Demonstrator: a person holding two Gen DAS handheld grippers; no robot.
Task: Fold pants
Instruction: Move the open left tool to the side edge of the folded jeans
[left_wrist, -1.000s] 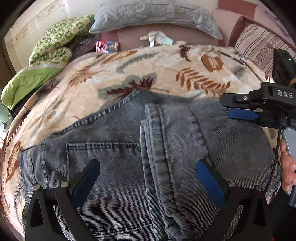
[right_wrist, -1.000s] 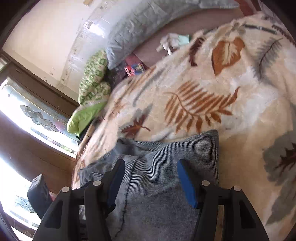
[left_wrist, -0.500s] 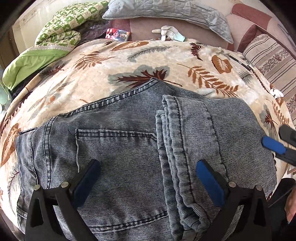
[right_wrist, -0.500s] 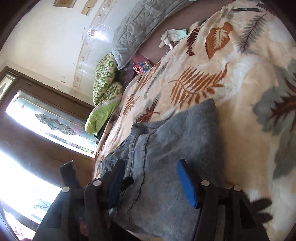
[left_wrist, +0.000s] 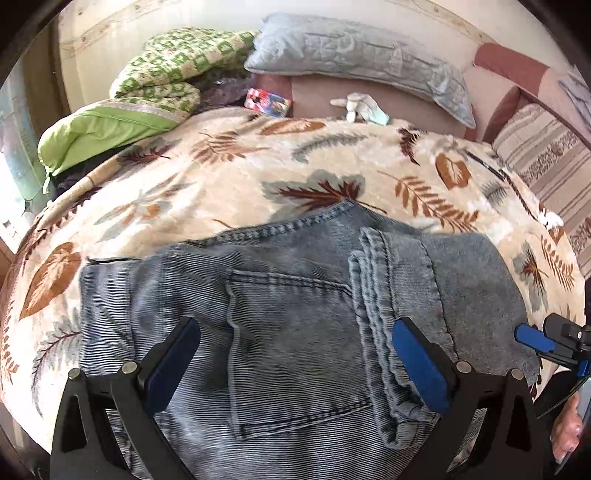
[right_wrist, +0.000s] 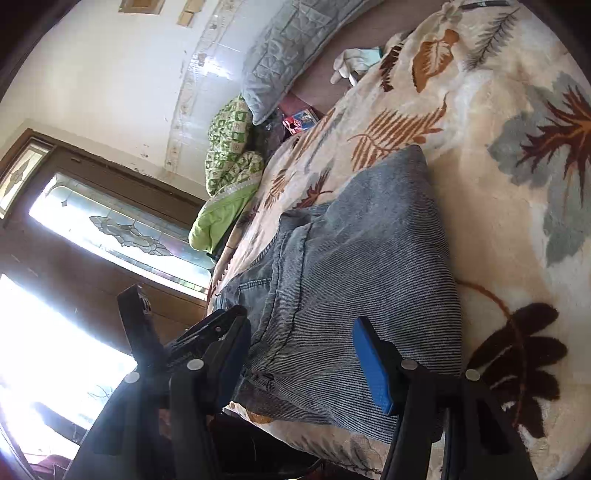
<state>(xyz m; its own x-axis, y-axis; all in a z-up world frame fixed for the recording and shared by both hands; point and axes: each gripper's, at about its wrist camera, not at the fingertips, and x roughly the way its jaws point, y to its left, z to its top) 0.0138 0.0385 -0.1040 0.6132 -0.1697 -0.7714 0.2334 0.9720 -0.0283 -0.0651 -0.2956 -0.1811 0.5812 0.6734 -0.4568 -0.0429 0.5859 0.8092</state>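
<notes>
The blue jeans (left_wrist: 295, 302) lie folded on the leaf-patterned blanket (left_wrist: 236, 173), back pocket up, with the leg hems (left_wrist: 376, 295) doubled over the seat. My left gripper (left_wrist: 295, 328) hovers above the pocket, open and holding nothing. At the far right of the left wrist view, my right gripper (left_wrist: 532, 338) shows one blue pad beside the jeans' right edge. In the right wrist view the right gripper (right_wrist: 301, 325) is open over the folded jeans (right_wrist: 362, 258) near the bed's front edge, with no cloth pinched.
A grey pillow (left_wrist: 354, 55), a green patterned quilt (left_wrist: 173, 70), a white glove (left_wrist: 358, 107) and a small colourful box (left_wrist: 267, 101) lie at the bed's far side. A striped cushion (left_wrist: 546, 155) sits at the right. A window (right_wrist: 118, 229) stands beyond the bed's left end.
My left gripper has drawn back and risen, so more of the jeans and blanket shows. The right gripper has pulled back from above the folded legs to the jeans' right edge. The jeans stay put.
</notes>
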